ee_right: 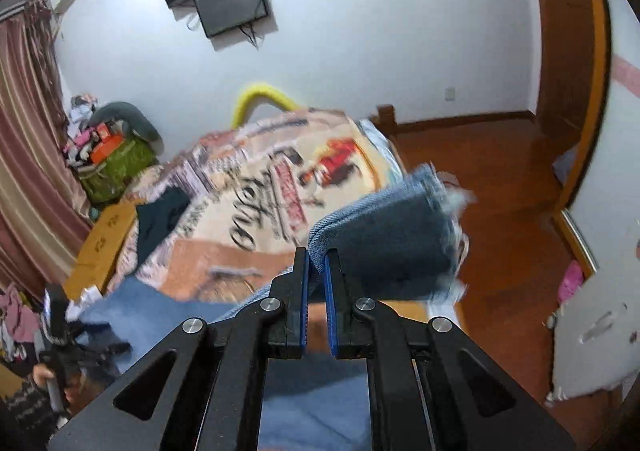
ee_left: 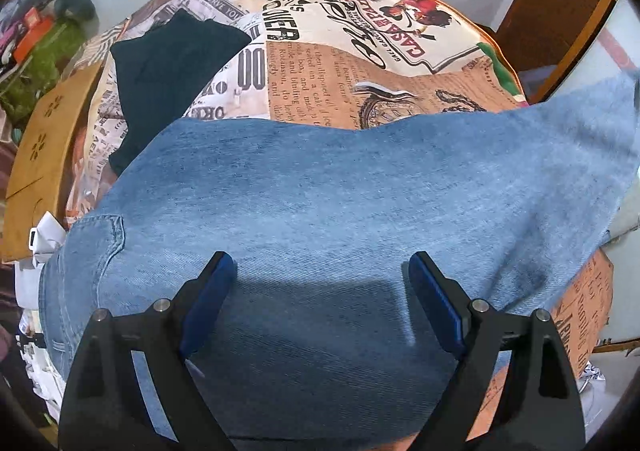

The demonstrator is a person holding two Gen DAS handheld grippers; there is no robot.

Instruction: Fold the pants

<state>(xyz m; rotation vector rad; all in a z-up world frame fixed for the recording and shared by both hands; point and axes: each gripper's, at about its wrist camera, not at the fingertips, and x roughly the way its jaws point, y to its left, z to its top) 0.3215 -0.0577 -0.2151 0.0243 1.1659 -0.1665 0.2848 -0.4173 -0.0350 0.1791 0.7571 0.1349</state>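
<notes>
Light blue jeans (ee_left: 320, 187) lie spread across a bed covered with a newspaper-print blanket (ee_left: 340, 51). My left gripper (ee_left: 320, 267) is open, its blue pads (ee_left: 212, 291) resting just above the denim near the waist, holding nothing. My right gripper (ee_right: 317, 255) is shut on the jeans' leg ends (ee_right: 384, 235), lifted above the bed; the frayed hems hang to the right. The rest of the jeans (ee_right: 132, 307) trail down to the left. The left gripper (ee_right: 60, 331) shows in the right wrist view at lower left.
A dark folded garment (ee_left: 172, 83) lies on the blanket at left. A cardboard box (ee_left: 40, 155) stands beside the bed. A green bag with clutter (ee_right: 116, 163) is near the curtain. Wooden floor (ee_right: 500, 211) and door lie right. A yellow tube (ee_right: 260, 95) arches behind the bed.
</notes>
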